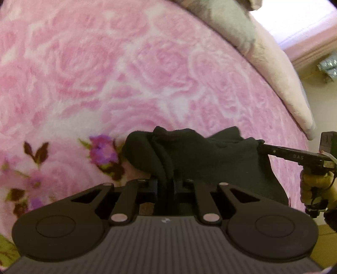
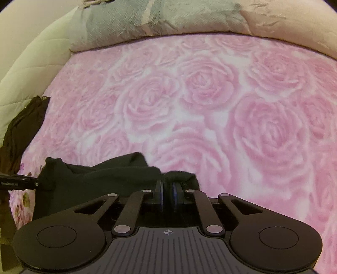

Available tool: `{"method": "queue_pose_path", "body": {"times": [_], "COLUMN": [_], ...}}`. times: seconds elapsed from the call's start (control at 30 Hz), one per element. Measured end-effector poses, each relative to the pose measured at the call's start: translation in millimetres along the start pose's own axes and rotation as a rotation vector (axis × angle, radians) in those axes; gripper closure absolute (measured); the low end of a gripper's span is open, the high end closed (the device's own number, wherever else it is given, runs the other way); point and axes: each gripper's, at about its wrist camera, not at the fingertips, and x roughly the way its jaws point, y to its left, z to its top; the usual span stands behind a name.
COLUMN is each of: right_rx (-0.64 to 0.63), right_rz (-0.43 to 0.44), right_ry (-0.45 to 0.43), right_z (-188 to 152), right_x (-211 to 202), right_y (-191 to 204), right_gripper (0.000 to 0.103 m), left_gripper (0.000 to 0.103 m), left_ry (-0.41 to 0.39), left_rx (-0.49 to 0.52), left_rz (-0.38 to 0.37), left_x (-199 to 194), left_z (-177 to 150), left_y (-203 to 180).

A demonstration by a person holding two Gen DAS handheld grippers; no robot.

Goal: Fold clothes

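A black garment hangs stretched between my two grippers above a pink rose-patterned blanket. My left gripper is shut on one corner of the garment, which bunches over its jaws. My right gripper is shut on the other corner of the black garment. In the left wrist view the right gripper comes in from the right edge, pinching the cloth. In the right wrist view the left gripper shows at the far left, holding the cloth's other end.
A grey and cream pillow lies along the far edge of the blanket. Another dark garment lies heaped at the bed's left edge. A quilted cream cover runs beside it. The blanket's near border carries purple flowers.
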Motion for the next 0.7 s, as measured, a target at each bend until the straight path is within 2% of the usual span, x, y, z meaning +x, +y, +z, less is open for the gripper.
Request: {"method": "queue_pose_path", "body": {"times": [0.07, 0.1, 0.13, 0.2, 0.37, 0.47, 0.6, 0.7], "right_rx": [0.033, 0.037, 0.037, 0.037, 0.006, -0.025, -0.092, -0.115], "right_rz": [0.0, -0.011, -0.032, -0.076, -0.165, -0.138, -0.086, -0.097], "right_ry": [0.017, 0.016, 0.013, 0.001, -0.116, -0.165, -0.083, -0.011], "right_z": [-0.6, -1.9, -4.1, -8.8, -14.5, -14.9, -15.1, -19.5], "right_x": [5.4, 4.7, 1.2, -9.3, -45.7, -50.2, -17.6, 8.6], "right_y": [-4.3, -3.0, -0.9, 2.9, 19.3, 34.1, 50.8, 53.1], "right_gripper": [0.095, 0.088, 0.07, 0.05, 0.049, 0.049, 0.049, 0.05], "left_gripper": [0.08, 0.074, 0.072, 0.072, 0.077, 0.077, 0.077, 0.097], "left_ry": [0.002, 0.004, 0.004, -0.001, -0.061, -0.1, -0.041, -0.015], "left_rx": [-0.001, -0.006, -0.014, -0.009, 0.103, 0.14, 0.2, 0.261], "left_rz": [0.008, 0.015, 0.023, 0.035, 0.075, 0.063, 0.058, 0.074], "left_x": [-4.1, -7.5, -12.3, -25.5, -44.9, -43.1, -20.6, -15.0], "left_z": [-0.7, -1.3, -1.8, -1.7, 10.2, 21.8, 26.9, 21.7], "left_y": [2.4, 4.0, 5.9, 7.2, -7.8, -15.2, -23.2, -26.9]}}
